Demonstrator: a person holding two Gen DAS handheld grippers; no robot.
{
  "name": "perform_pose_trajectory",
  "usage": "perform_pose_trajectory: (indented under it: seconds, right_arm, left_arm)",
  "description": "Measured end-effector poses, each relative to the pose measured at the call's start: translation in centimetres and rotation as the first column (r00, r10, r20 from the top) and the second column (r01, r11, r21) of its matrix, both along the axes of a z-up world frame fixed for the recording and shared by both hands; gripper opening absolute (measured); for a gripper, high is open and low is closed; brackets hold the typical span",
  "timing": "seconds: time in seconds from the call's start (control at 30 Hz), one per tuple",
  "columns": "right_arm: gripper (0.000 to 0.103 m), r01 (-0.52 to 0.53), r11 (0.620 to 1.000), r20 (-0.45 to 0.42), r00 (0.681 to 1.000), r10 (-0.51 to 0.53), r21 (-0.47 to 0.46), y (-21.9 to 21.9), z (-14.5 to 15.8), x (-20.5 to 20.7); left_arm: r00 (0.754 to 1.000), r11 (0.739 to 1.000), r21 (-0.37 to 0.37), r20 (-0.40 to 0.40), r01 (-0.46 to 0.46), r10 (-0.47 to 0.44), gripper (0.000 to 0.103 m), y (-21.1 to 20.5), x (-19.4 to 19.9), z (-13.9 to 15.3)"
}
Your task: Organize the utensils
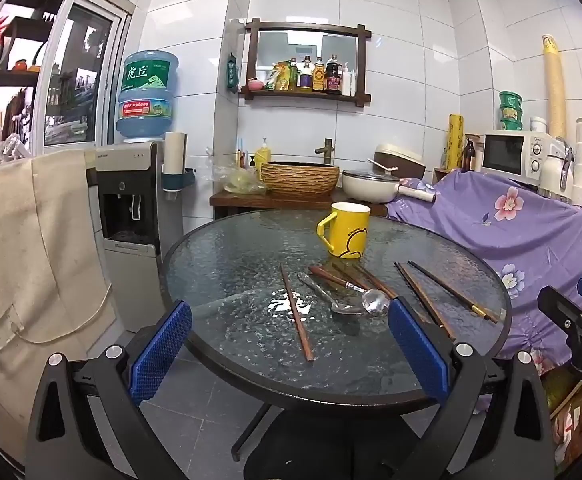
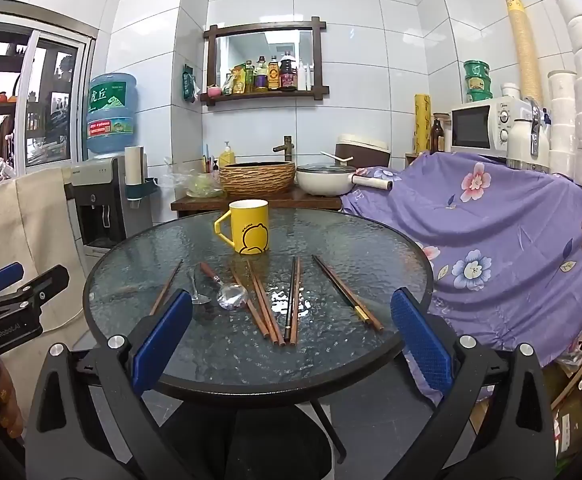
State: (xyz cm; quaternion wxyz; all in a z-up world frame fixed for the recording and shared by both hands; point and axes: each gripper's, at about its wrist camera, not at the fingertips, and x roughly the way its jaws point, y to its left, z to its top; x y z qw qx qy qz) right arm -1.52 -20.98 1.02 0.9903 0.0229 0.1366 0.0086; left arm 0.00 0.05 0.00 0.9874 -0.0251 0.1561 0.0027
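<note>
Nothing is sorted yet: my left tongs (image 1: 289, 354) and right tongs (image 2: 291, 340) both gape empty, while chopsticks (image 2: 265, 304) and spoons (image 2: 233, 296) lie loose before the empty mug (image 2: 249, 228).

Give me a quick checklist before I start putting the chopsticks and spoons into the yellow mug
1. Left gripper open, nothing between its pads: ok.
2. Right gripper open, nothing between its pads: ok.
3. Yellow mug upright on the glass table, mouth up: ok.
4. Mug inside empty: cannot tell, only part of the inner wall shows.
5. Chopsticks lying flat and in view: ok, though several lie tight side by side.
6. Spoons free to lift: not ok, the two bowls sit close together beside a lone chopstick.
</note>
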Motion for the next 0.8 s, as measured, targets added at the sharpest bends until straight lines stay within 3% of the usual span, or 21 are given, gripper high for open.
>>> perform_pose_trajectory:
  seconds: [0.07, 0.8]
  right_arm:
    - [0.098, 0.002, 1.000, -0.037, 0.999, -0.001, 0.005, -0.07, 0.01, 0.28]
    - [0.098, -0.002, 1.000, -0.006, 1.000, 0.002, -0.013, 0.50, 0.03, -0.34]
  left_arm:
    - [1.000, 1.000, -0.014, -0.004, 0.000, 0.000, 0.097, 0.19, -0.04, 0.02]
    - [1.000, 1.000, 0.004, -0.016, -0.021, 0.021, 0.097, 0.29, -0.04, -0.37]
